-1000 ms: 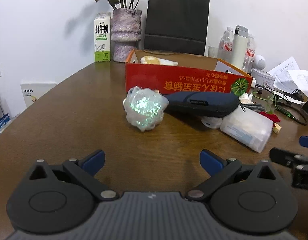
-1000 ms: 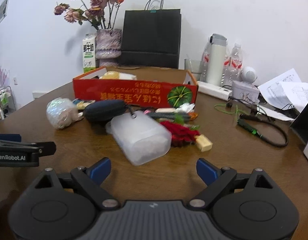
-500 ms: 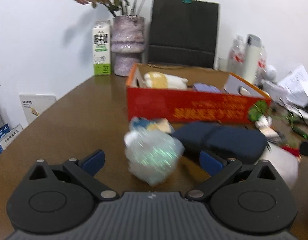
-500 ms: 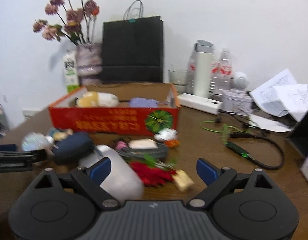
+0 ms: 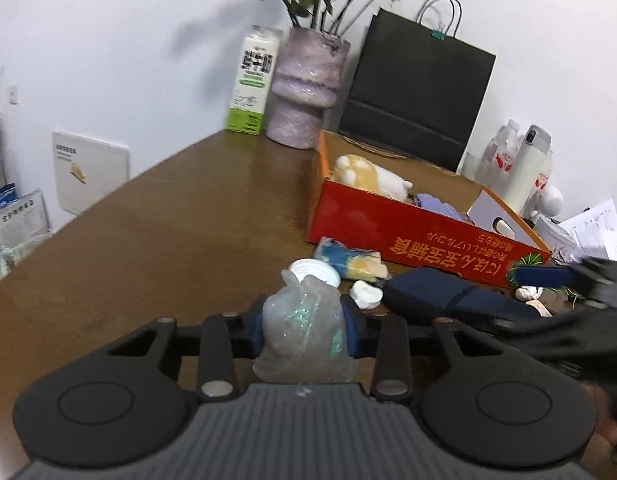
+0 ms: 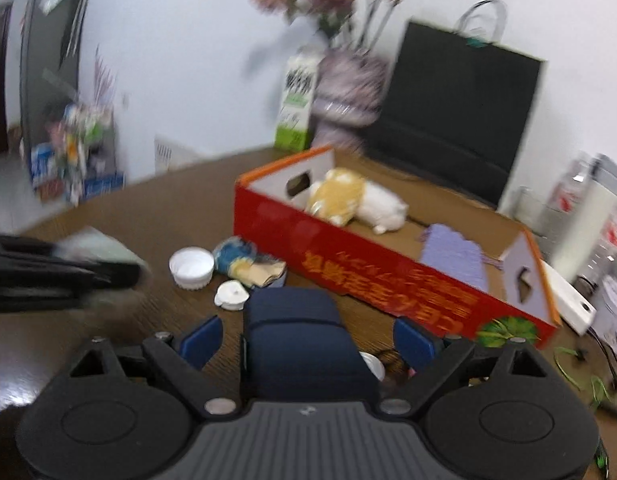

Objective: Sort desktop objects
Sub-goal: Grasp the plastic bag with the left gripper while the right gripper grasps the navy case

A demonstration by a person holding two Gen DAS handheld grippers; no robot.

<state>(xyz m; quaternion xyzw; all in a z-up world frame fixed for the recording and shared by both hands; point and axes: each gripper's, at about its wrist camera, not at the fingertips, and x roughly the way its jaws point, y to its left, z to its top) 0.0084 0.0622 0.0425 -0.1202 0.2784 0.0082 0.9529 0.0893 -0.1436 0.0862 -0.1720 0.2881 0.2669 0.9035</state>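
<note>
My left gripper [image 5: 304,330] is shut on a crumpled shiny plastic bag [image 5: 304,336], its blue pads pressed into both sides. My right gripper [image 6: 306,338] is open, its fingers on either side of a dark blue zip case [image 6: 296,340] that lies on the table between them; it also shows in the left wrist view [image 5: 440,294]. The red cardboard box [image 6: 388,276] stands beyond, holding a yellow-white plush toy [image 6: 348,200] and a purple cloth [image 6: 454,256]. The box also shows in the left wrist view [image 5: 420,240].
A white cap [image 6: 191,267], a small white lid [image 6: 230,295] and a blue-yellow wrapper [image 6: 244,264] lie left of the case. A milk carton [image 5: 254,84], flower vase [image 5: 306,88] and black paper bag [image 5: 416,96] stand at the back; bottles [image 5: 524,168] and papers at right.
My left gripper moved forward and shut on the shiny bag. My right gripper swung left and came down around the dark blue case. Both views are now closer to the box.
</note>
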